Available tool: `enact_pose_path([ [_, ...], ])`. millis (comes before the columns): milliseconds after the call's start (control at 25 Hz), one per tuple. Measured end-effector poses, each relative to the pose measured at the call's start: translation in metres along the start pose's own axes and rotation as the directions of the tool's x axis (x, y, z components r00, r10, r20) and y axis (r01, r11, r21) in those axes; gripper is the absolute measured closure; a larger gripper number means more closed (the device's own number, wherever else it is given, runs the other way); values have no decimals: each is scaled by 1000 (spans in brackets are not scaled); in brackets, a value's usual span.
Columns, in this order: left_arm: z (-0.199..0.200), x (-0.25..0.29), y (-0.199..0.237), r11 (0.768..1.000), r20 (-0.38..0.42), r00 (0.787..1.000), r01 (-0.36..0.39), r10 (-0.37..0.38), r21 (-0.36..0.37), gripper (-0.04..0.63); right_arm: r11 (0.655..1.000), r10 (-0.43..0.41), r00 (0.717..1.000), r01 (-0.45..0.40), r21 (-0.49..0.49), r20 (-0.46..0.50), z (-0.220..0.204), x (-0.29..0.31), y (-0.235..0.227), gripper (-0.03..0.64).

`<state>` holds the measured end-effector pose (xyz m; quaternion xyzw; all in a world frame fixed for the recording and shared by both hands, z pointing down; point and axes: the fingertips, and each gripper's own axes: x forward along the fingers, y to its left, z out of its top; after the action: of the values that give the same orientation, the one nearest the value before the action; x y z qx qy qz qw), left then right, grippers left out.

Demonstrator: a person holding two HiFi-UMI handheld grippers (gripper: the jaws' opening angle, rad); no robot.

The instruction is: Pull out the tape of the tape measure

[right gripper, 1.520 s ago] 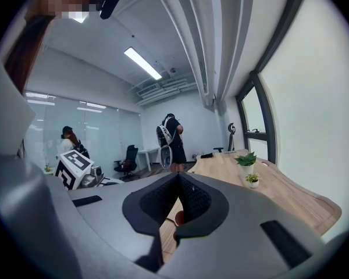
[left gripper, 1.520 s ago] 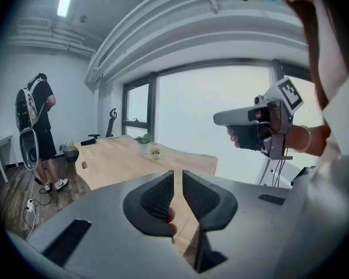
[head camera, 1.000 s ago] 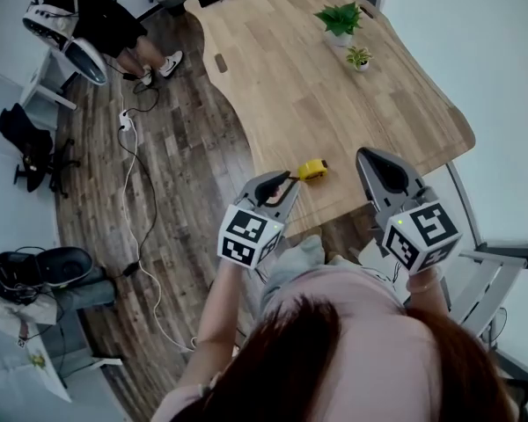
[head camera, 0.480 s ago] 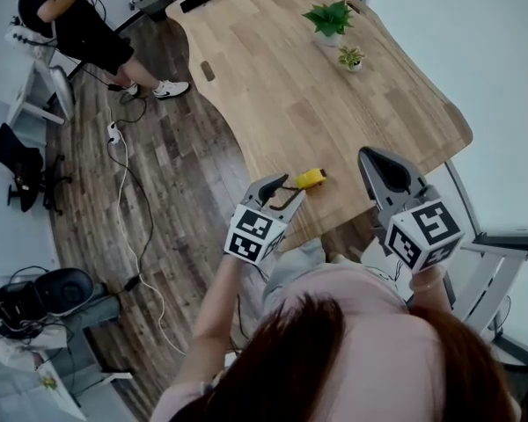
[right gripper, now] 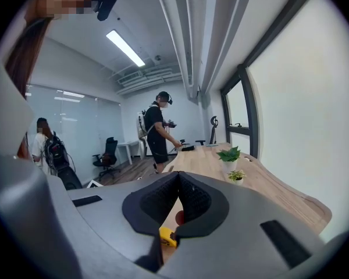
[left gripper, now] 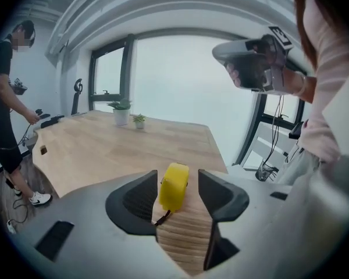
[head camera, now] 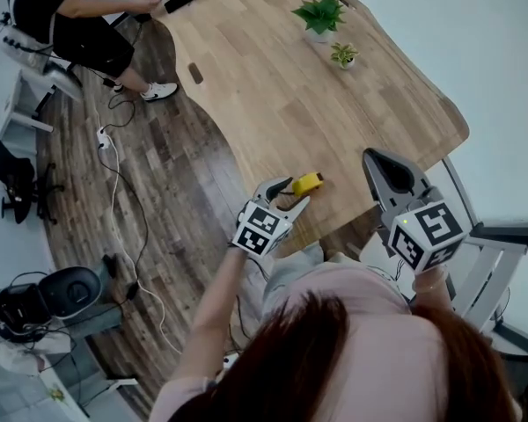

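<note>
Pale wooden desk (head camera: 273,86) with a curved edge fills the head view, with dark plank floor to its left and two small potted plants (head camera: 321,16) at the far end. The yellow tape measure (head camera: 307,183) sits near the desk edge closest to the person, seemingly on its narrow side, with a dark strap (left gripper: 160,218) trailing toward the left gripper (head camera: 289,193). That gripper's fingers (left gripper: 141,199) have just been opening and now stand wide. The case is between them, but a gap shows on each side, so nothing is gripped yet. The right gripper (head camera: 380,161) hangs off to the right above the desk edge, its fingers pressed together and empty.

The task looks barely begun. No tape shows outside the case, so the case has yet to be clamped, the tape end caught and the tape drawn out.

The hook at the tape's end cannot be made out in any view. From the right gripper view only a sliver of yellow shows below the closed fingers, and a reddish spot beside it is too small to name
</note>
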<state>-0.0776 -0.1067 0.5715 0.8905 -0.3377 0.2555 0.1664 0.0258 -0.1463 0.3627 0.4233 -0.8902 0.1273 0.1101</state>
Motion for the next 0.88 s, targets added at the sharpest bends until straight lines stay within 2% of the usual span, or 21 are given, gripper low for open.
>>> enact_pose_path([
  [240, -17, 24, 4, 999, -53, 998, 28, -26, 37, 371, 1000, -24, 1000, 24, 4, -19, -6, 4, -10, 617],
  [600, -36, 53, 3, 996, -116, 990, 85, -81, 30, 365, 998, -62, 997, 63, 7, -44, -11, 7, -23, 617],
  [880, -53, 70, 4, 993, -169, 983, 87, -74, 74, 365, 997, -79, 996, 80, 16, -51, -15, 8, -32, 617],
])
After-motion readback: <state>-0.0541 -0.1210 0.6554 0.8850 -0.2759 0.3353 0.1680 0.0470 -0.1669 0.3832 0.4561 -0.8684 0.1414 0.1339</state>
